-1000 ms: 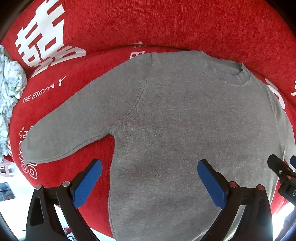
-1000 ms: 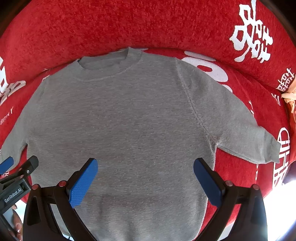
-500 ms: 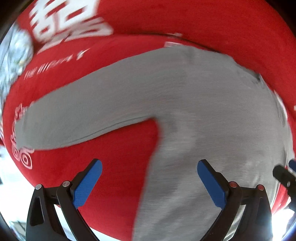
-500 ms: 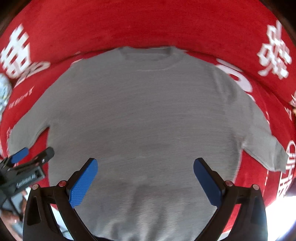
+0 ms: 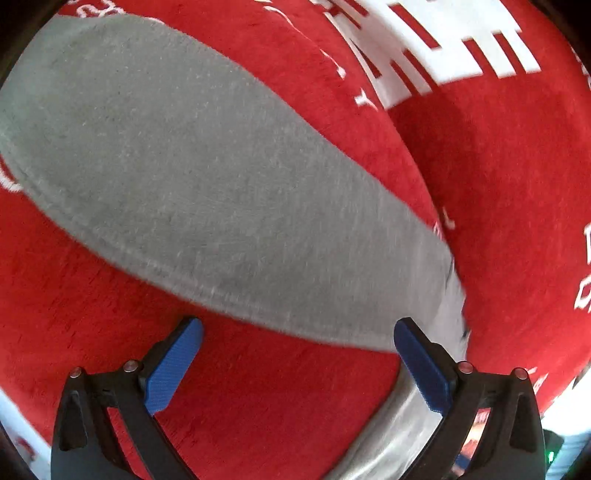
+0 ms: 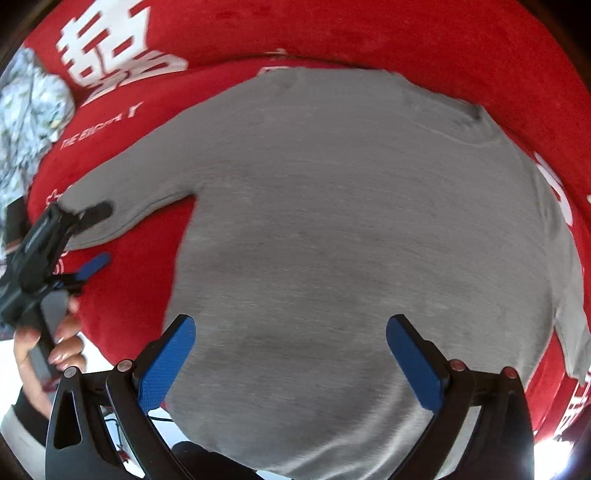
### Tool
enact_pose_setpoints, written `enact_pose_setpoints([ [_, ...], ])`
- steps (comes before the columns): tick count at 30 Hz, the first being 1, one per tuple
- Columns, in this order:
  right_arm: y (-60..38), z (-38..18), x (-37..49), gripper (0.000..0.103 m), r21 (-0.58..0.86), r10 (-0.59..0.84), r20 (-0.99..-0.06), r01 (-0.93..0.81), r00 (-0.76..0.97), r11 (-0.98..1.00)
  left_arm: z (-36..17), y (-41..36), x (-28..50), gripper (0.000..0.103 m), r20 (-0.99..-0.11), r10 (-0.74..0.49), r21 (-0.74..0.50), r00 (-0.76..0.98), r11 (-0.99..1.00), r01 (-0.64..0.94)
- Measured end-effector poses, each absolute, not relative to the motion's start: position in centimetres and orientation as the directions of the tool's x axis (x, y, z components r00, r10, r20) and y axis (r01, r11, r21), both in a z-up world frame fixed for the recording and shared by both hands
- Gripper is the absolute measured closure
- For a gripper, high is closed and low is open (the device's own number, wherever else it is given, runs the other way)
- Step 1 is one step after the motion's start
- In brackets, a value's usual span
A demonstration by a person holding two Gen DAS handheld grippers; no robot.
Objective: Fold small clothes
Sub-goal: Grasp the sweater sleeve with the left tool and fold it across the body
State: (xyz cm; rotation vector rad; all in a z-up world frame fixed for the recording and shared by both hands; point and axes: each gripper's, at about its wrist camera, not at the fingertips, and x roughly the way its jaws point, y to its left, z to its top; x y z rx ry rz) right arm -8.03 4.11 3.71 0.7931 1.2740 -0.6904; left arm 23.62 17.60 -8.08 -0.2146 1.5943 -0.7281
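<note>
While the grey sweater (image 6: 362, 229) lies spread flat, front up, on the red sofa cover (image 6: 369, 33), your right gripper (image 6: 291, 354) hangs over its near hem with both blue pads wide apart, pinching nothing. Your left gripper (image 5: 295, 354) is also spread: in its own view the sleeve (image 5: 207, 184) fills the frame, cuff edge just beyond the pads. From the right camera, one finger (image 6: 96, 212) lies over the cuff and the other blue one sits beside it on red cloth. A floral cloth (image 6: 29, 114) lies far left.
</note>
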Motion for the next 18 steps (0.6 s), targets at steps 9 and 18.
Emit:
enact_pose_setpoints([
  [9,5.0,3.3,-7.0,0.000,0.147,0.003,-0.984,0.808,0.177,0.570,-6.0,20.3,29.3,0.002,-0.767,-0.642,-0.633,-0.006,0.754,0.173],
  [18,5.1,3.6,-8.2,0.000,0.170,0.002,-0.980,0.823,0.201,0.543,-6.0,20.8,29.8,0.093,-0.849,-0.527,-0.497,0.040,0.821,0.281],
])
